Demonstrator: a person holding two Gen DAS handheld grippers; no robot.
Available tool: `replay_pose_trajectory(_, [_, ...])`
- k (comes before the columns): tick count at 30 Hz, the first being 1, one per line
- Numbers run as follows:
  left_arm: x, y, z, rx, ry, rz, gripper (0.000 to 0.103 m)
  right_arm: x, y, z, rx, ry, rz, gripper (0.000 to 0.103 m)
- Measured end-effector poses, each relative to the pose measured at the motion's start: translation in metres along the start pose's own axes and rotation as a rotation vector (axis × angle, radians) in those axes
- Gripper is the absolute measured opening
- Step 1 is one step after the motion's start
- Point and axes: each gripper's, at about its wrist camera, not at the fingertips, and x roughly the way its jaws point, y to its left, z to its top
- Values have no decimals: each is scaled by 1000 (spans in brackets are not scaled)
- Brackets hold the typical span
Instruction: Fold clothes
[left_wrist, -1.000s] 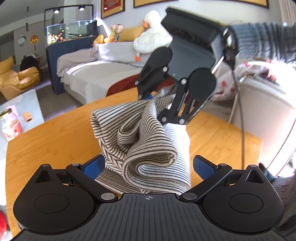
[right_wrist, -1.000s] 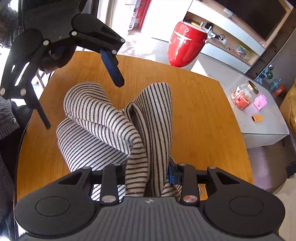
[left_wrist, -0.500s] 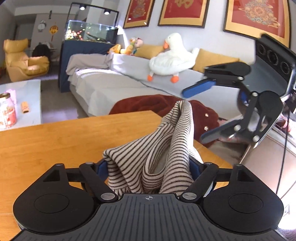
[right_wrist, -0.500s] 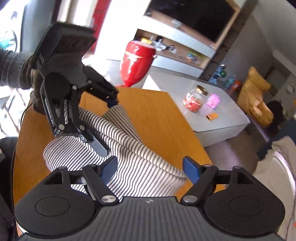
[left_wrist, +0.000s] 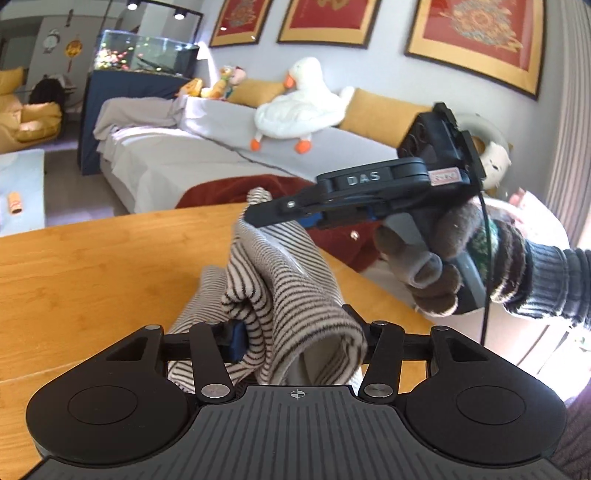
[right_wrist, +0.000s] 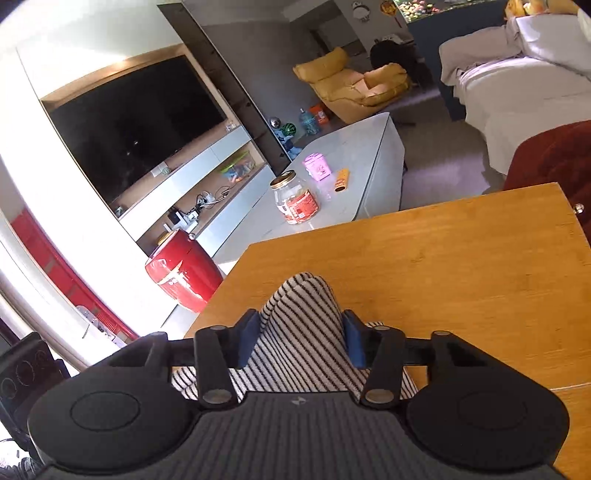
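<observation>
A black-and-white striped garment (left_wrist: 280, 295) is bunched over the wooden table (left_wrist: 92, 273). My left gripper (left_wrist: 295, 338) is shut on a thick fold of it. In the left wrist view the right gripper (left_wrist: 258, 218) comes in from the right, held by a gloved hand (left_wrist: 424, 266), and grips the garment's raised far end. In the right wrist view my right gripper (right_wrist: 301, 341) has its blue pads (right_wrist: 246, 341) closed on a hump of the striped garment (right_wrist: 303, 325) above the table (right_wrist: 461, 266).
A red-brown chair back (left_wrist: 258, 192) stands beyond the table's far edge, with a grey sofa and a plush duck (left_wrist: 303, 107) behind. A white coffee table (right_wrist: 351, 177) holds a jar (right_wrist: 293, 199). A red drum (right_wrist: 181, 269) stands on the floor by the table's corner.
The right gripper, open half a second ago, has closed on the garment's far end. The left gripper has tightened on its fold. Both views have swung round.
</observation>
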Motion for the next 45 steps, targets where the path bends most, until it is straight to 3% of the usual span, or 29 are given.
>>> replay_pose_trajectory(4, [3, 13, -4, -54, 7, 41, 54, 4, 4, -5, -50, -2, -34, 37])
replay_pose_trajectory(6, [3, 25, -6, -93, 34, 112, 56, 17, 7, -6, -74, 5, -71, 37])
replay_pose_trajectory(9, [-9, 42, -7, -134, 58, 220, 64, 50, 8, -13, -93, 62, -126, 37])
replay_pose_trajectory(12, [-33, 45, 2, -109, 22, 292, 76, 80, 6, -23, -113, 112, -192, 45])
replay_pose_trajectory(16, [-39, 32, 26, -3, -34, 234, 84, 82, 10, -25, -117, 105, -220, 47])
replay_pose_trajectory(18, [-36, 28, 35, 40, -42, 204, 85, 79, 15, -28, -138, 91, -244, 54])
replay_pose_trajectory(20, [-7, 31, 36, 47, 24, 171, 85, 71, 17, -29, -135, 71, -248, 56])
replay_pose_trajectory(22, [21, 36, 35, 46, 95, 150, 71, 62, 16, -29, -120, 49, -255, 65])
replay_pose_trajectory(24, [43, 48, 26, 10, 163, 164, 68, 45, 16, -30, -95, 26, -267, 71])
replay_pose_trajectory(28, [45, 57, 18, -40, 162, 137, 68, 4, 13, -38, -53, -9, -296, 86])
replay_pose_trajectory(31, [45, 57, 16, -38, 166, 138, 68, -19, -2, -51, 50, 20, -300, 94])
replay_pose_trajectory(38, [47, 61, 13, -69, 168, 146, 74, -14, -27, -80, 317, 106, -130, 93])
replay_pose_trajectory(40, [47, 65, 10, -94, 168, 151, 75, -11, -33, -87, 386, 126, -77, 85])
replay_pose_trajectory(45, [38, 71, -2, -209, 146, 159, 75, 21, -21, -68, 258, 96, -102, 81])
